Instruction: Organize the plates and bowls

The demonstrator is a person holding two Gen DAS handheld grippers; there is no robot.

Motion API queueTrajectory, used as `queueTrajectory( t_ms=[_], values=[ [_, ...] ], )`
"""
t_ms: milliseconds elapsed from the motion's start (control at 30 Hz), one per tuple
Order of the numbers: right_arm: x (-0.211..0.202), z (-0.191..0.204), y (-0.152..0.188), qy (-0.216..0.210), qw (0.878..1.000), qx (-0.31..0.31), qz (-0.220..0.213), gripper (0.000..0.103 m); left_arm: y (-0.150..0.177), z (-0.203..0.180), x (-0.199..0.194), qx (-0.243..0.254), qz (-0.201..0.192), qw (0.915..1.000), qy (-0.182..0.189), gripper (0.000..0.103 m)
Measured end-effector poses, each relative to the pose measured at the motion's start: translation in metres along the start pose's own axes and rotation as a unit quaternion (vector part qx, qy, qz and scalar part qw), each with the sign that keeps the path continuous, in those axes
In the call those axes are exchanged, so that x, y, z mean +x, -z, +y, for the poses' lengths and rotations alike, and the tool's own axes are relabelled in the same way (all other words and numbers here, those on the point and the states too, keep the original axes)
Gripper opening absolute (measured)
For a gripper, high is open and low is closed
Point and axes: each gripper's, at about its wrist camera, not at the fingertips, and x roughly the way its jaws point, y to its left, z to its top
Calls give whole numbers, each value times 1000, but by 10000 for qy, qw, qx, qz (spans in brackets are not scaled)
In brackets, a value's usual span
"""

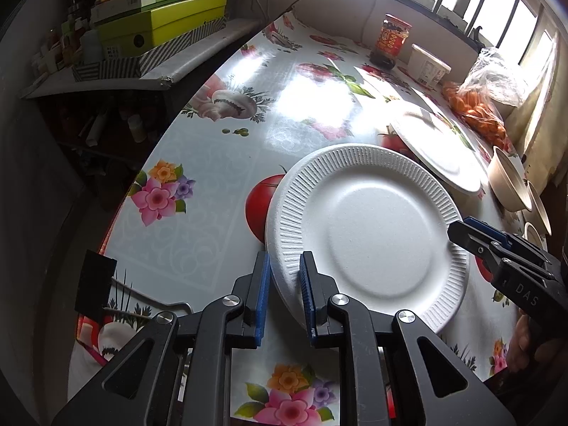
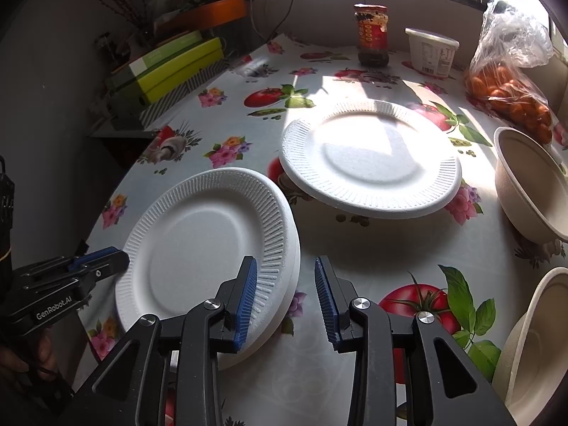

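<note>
On near left of floral tablecloth (image 2: 355,248): left gripper (image 1: 284,294), jaws narrow, pinching near rim of white ribbed plate (image 1: 369,238). Right gripper (image 2: 285,301), jaws spread, nothing clamped; left pad overlaps plate's right rim, right pad over bare cloth. Plate sits atop another like it, stack edge visible. Second white plate (image 2: 369,159) farther right. Beige bowls (image 2: 529,191) at right edge.

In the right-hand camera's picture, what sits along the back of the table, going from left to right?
Green boxes → sauce jar → white tub → bag of small orange fruit.
</note>
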Motion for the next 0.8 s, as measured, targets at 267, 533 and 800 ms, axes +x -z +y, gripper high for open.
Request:
queueTrajectory(
  t_ms=[267,533,800],
  values=[
    [-2,-1,1,-5,10000,31,-32,37,0,-1,-4,19,-93,9999,-66,21],
    [-5,1,1,17,9999,22,-120,45,-2,1,-10,-8,-214,9997,-154,27],
    [-12,0,-2,204,9994,13,-269,49,-6,-2,-18,47,-385,9989,-265,29]
  ],
)
